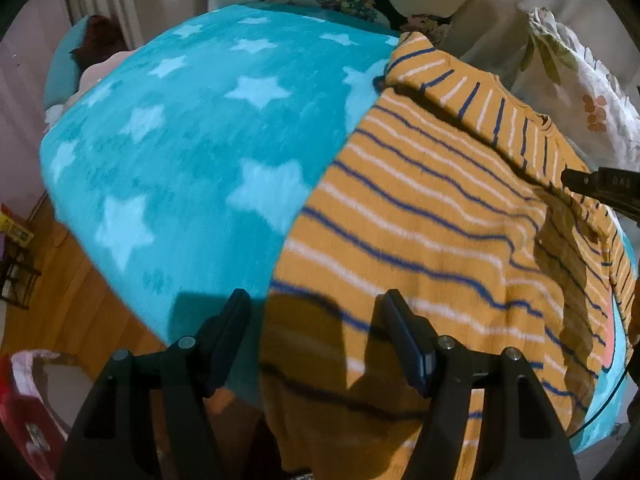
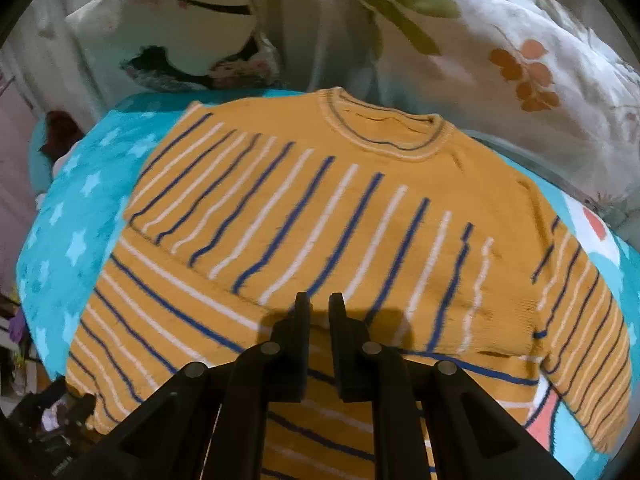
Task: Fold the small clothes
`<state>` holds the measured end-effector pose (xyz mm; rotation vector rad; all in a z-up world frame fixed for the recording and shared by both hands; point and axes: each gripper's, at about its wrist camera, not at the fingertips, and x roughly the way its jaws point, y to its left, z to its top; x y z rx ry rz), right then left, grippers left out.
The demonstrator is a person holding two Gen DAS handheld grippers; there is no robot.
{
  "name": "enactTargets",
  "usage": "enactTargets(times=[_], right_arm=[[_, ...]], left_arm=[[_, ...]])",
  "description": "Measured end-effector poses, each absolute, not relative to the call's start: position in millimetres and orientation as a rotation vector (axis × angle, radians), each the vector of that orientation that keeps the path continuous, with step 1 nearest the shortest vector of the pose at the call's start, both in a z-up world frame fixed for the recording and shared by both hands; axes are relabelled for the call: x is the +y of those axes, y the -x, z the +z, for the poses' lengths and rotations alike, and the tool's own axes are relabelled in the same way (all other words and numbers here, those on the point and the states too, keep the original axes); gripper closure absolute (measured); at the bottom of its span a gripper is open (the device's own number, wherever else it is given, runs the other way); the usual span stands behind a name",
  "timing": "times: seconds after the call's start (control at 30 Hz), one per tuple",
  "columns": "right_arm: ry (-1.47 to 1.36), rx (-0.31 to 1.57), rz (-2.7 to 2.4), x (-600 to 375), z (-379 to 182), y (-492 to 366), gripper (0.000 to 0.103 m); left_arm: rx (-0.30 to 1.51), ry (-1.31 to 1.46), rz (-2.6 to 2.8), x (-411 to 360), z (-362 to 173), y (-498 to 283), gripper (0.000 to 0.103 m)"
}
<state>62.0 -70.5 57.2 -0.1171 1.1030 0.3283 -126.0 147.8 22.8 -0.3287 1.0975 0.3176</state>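
Right hand-held gripper over sweater, lower hem cut off.

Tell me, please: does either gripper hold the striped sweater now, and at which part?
Nothing is held. The left gripper stands open above the sweater; the right gripper is nearly closed, with no cloth between its fingers.

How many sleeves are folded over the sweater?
1. One sleeve lies folded across the chest of the sweater, below the collar. The other sleeve still sticks out to the side over the blanket.
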Motion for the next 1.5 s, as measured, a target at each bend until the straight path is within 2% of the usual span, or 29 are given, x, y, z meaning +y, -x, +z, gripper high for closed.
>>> enactTargets(times=[0.33,0.37,0.43,0.5,0.63,0.93,1.1,1.3,1.5], right_arm=[[0.036,1.100,0.361,-102,56,-32,0.084],[0.015,1.095,0.347,-113,58,-27,0.083],[-0.033,1.081,0.310,-140,62,-17,0.074],[-0.082,1.061,0.253,-171,66,-7,0.069],[-0.179,1.035,0.118,-238,71,19,0.068],[-0.643,0.989,-0.288,-422,37,133,0.055],[-0.899,0.890,-0.423,-485,10,179,0.053],[-0.984,0.789,-0.436,-512,4,160,0.044],[-1.022,0.731,-0.445,-537,-1,131,0.043]], left_arm=[[1.103,0.316,0.326,139,31,136,0.036],[1.103,0.317,0.325,141,33,135,0.036],[1.100,0.319,0.319,147,38,134,0.036],[1.091,0.314,0.314,151,44,130,0.036],[1.096,0.298,0.288,156,48,120,0.036],[1.173,0.216,0.174,125,47,85,0.036],[1.162,0.139,0.108,99,63,71,0.036],[1.171,0.086,0.106,90,70,66,0.036],[1.210,0.062,0.120,85,73,63,0.036]])
